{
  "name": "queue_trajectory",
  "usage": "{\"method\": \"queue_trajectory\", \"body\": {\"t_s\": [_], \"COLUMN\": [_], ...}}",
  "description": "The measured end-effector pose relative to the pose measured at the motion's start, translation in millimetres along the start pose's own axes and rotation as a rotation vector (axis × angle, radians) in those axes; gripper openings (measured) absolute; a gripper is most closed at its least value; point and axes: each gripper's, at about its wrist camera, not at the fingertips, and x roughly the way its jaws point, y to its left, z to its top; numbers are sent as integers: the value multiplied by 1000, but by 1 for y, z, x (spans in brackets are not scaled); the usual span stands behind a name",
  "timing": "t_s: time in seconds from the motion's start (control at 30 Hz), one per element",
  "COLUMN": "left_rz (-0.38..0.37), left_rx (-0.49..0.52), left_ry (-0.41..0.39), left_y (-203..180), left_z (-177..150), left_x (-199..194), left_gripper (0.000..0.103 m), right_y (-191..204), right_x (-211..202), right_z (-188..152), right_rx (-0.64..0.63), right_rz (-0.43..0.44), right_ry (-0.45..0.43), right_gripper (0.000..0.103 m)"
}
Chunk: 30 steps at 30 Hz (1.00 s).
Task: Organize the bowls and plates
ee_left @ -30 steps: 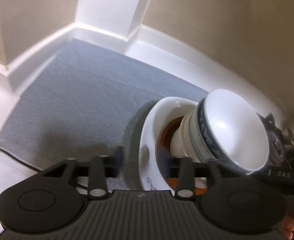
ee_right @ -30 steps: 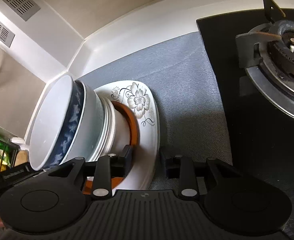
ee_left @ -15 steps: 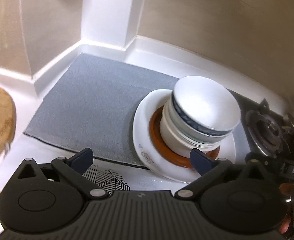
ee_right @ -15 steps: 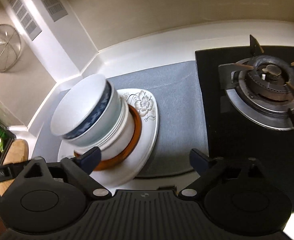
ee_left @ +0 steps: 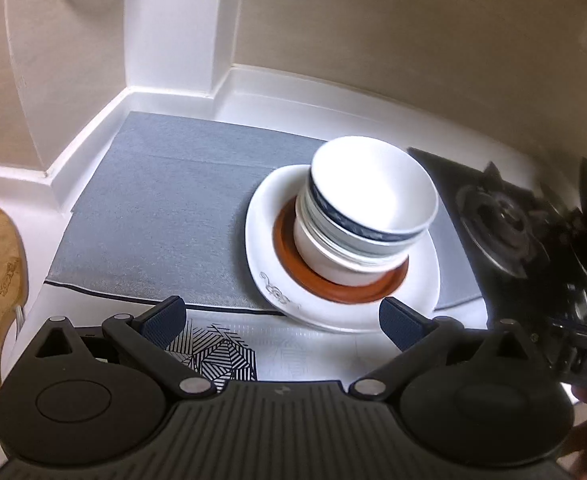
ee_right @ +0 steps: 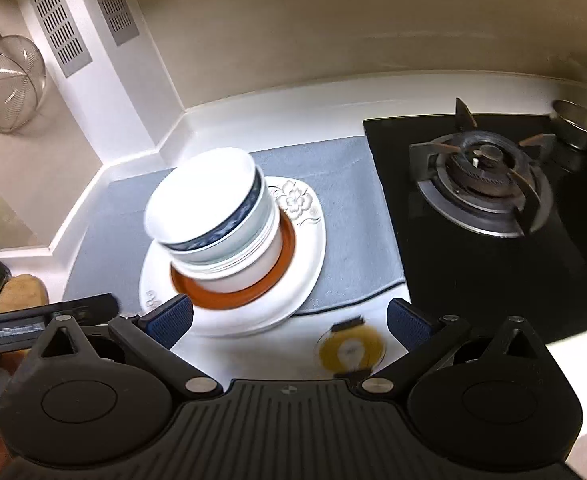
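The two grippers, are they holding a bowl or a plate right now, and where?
Nothing is held. The left gripper and right gripper are both open, apart from the bowl stack on the white plate.

Your stack of bowls point(ee_left: 367, 216) sits on a small plate point(ee_left: 341, 286), which rests on a larger plate point(ee_left: 345, 312). That large plate lies on the mat point(ee_left: 165, 216), overhanging its near edge. To your right of the mat is the stove point(ee_right: 489, 184). A round object, possibly a tape roll point(ee_right: 351, 350), lies on the counter point(ee_right: 253, 354) before the mat.
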Motion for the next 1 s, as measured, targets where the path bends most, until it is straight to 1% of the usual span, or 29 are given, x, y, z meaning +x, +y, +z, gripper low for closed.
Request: {"method": "queue_trajectory", "body": {"t_s": [0.2, 0.27, 0.6, 0.8, 1.0], "left_rz": [-12, -19, -37, -33, -31], "left_rx": [2, 18, 57, 71, 76], "left_ry": [4, -3, -38, -39, -35], "left_y": [9, 10, 11, 13, 13], "left_z": [-9, -11, -14, -15, -14], "left_x": [-10, -14, -32, -35, -33], "left_gripper": [103, 103, 103, 103, 103], "right_y": [11, 14, 38, 51, 52], "right_x": [-20, -26, -36, -35, -33], "right_z": [-20, -22, -20, -20, -20], "right_rx": [27, 33, -2, -30, -30], "right_rz": [-55, -64, -88, -99, -103], "right_ry": [-3, -13, -48, -55, -54], "right_gripper": [103, 103, 103, 103, 103]}}
